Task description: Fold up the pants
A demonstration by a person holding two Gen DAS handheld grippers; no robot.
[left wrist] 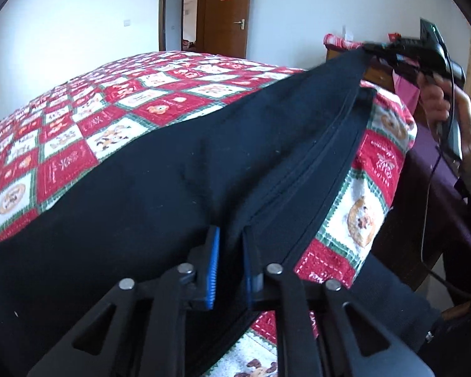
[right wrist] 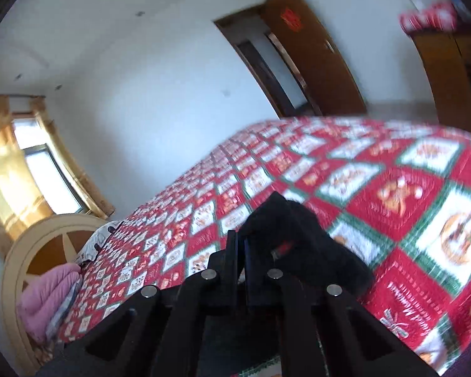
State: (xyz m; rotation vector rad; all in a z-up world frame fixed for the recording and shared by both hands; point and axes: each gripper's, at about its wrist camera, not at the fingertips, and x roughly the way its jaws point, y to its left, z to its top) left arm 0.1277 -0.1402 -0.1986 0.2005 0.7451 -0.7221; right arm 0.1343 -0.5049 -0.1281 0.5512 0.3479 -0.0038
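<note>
Pants (left wrist: 179,169), black, lie along the near right edge of the bed (left wrist: 116,94). The left tool (left wrist: 230,264) is clamped on their near seam. The right tool (right wrist: 240,251), far right, is clamped on their other end, raised off the quilt.
</note>
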